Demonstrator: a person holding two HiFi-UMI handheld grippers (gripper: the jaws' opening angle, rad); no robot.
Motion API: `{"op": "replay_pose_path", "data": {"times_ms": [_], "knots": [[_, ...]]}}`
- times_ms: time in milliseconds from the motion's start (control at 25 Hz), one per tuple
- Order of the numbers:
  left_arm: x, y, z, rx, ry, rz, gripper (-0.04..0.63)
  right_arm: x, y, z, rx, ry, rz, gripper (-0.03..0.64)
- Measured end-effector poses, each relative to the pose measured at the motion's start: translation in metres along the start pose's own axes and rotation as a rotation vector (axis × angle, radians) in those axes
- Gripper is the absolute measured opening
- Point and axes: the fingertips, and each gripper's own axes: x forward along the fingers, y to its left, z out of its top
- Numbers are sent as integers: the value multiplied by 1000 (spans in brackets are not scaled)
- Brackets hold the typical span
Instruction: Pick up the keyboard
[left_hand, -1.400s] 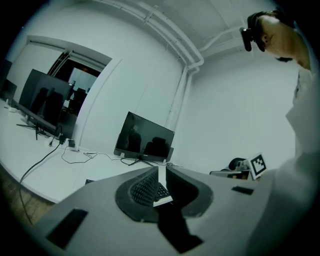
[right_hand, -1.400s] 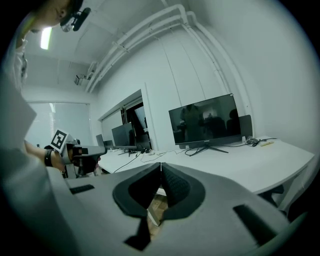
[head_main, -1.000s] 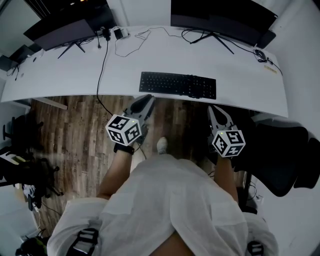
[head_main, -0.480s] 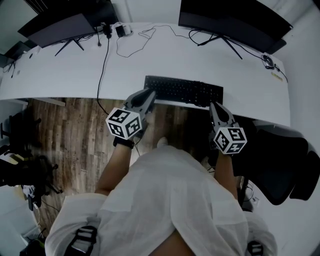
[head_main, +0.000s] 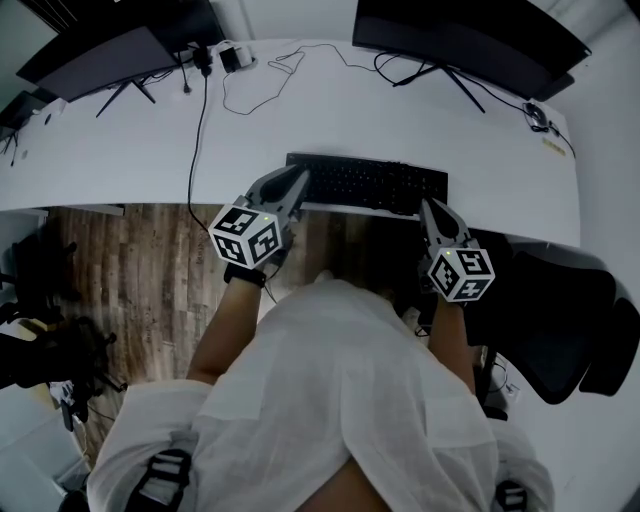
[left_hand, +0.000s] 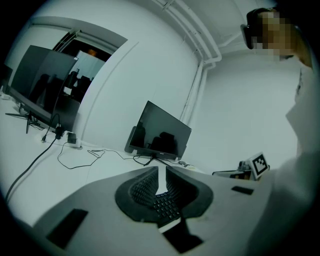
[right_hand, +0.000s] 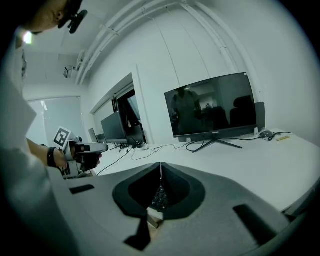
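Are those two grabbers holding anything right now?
Nothing is held. The left gripper and right gripper are shut and empty, close to the flat black keyboard on the white desk.

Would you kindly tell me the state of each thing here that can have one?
keyboard, flat on the desk, not gripped.
left gripper, shut, empty, by the keyboard's left end.
right gripper, shut, empty, by the keyboard's right end.
right monitor, screen dark.
left monitor, screen dark.
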Motion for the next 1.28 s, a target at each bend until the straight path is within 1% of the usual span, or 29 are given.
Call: {"op": "replay_pose_path", "data": {"times_ms": [160, 480, 640, 800, 1000, 1040, 1080, 1160, 1280], "knots": [[5, 7, -12, -7, 29, 4, 44, 5, -4, -9, 6, 26, -9, 12], [8, 18, -45, -26, 112, 40, 44, 11, -13, -39, 37, 109, -2, 25], [10, 29, -65, -20, 171, 85, 44, 18, -21, -56, 51, 164, 4, 41], [12, 43, -81, -28, 220, 141, 44, 27, -31, -67, 69, 194, 8, 61], [18, 51, -100, -42, 274, 171, 49, 37, -43, -85, 58, 250, 18, 76], [20, 52, -104, -46, 284, 179, 60, 39, -46, -88, 57, 261, 19, 81], [21, 54, -108, -53, 296, 187, 88, 40, -49, -92, 59, 270, 19, 86], [24, 56, -115, -70, 319, 201, 163, 43, -55, -99, 68, 287, 18, 92], [30, 61, -124, -77, 348, 226, 209, 46, -65, -108, 77, 311, 13, 101]]}}
